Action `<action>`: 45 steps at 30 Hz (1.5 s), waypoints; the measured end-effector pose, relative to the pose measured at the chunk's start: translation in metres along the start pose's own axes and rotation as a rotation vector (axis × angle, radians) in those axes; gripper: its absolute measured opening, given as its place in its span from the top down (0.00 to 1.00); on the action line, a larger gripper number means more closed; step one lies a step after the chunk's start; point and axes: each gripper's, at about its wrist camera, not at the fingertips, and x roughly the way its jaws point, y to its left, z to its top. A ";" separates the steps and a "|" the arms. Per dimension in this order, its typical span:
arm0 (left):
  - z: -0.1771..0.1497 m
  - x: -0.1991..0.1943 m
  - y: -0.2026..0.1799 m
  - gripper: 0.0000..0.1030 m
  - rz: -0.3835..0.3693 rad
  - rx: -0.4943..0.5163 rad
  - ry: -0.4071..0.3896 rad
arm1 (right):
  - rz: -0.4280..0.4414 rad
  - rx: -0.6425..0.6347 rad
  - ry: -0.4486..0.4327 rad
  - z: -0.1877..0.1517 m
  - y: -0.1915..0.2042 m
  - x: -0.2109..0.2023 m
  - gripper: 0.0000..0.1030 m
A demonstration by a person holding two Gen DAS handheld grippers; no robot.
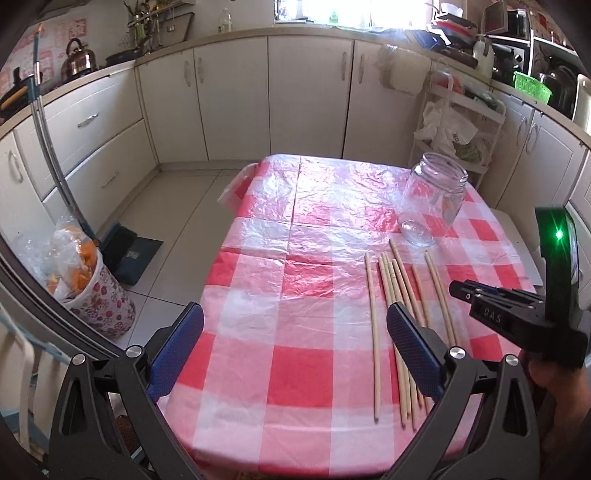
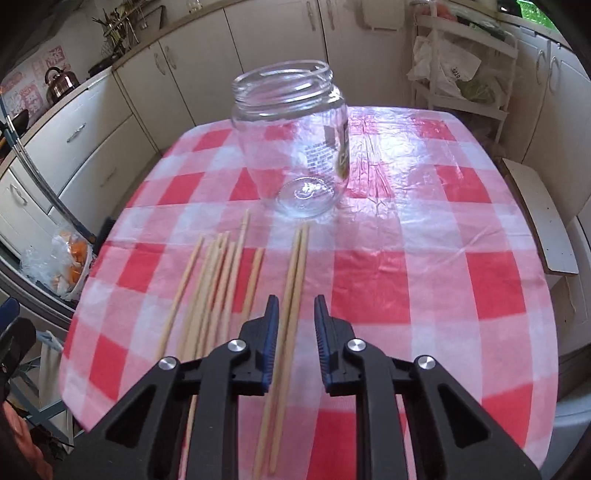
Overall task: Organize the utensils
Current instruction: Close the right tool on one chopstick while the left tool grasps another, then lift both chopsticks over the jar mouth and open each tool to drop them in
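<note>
While our left gripper (image 1: 295,347) hangs released, our right gripper (image 2: 295,332) straddles two chopsticks (image 2: 291,295) ungrasped, before the jar (image 2: 291,140).

Left gripper (image 1: 295,347) gapes wide, tilted downward; right gripper (image 2: 293,306) narrowed to a small gap, pitched steeply down.

— How is the light?
— Bright daylight pours from a window (image 1: 332,14) at the back, blown out to white. It glares off the plastic-covered checked tablecloth (image 1: 295,229) and the glass jar (image 2: 291,140).
— And sharpness?
— Mostly crisp in the left view; the right view smears toward its lower edge. Both bend strongly at the rims, with dark corners. Shadows are soft.
</note>
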 end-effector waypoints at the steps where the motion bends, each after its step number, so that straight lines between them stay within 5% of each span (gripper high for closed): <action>1: 0.002 0.008 -0.002 0.07 0.003 0.001 0.005 | -0.006 -0.010 0.007 0.003 -0.001 0.004 0.83; 18: 0.029 0.105 -0.044 0.13 -0.042 0.147 0.113 | -0.036 -0.184 0.063 0.024 0.007 0.036 0.92; 27: 0.021 0.133 -0.064 0.47 -0.085 0.223 0.185 | 0.048 -0.026 0.026 0.017 -0.023 0.021 0.95; 31: 0.017 0.139 -0.073 0.86 -0.135 0.250 0.192 | 0.096 0.054 -0.044 0.016 -0.034 -0.001 0.95; 34: 0.018 0.138 -0.072 0.95 -0.177 0.233 0.210 | 0.148 0.106 -0.149 0.020 -0.039 -0.025 0.95; 39: 0.028 0.108 -0.051 0.95 -0.207 0.151 0.108 | 0.192 0.128 -0.378 0.036 -0.036 -0.073 0.95; 45: 0.065 0.044 -0.028 0.95 -0.357 0.004 -0.208 | 0.234 0.160 -0.623 0.071 -0.032 -0.106 0.95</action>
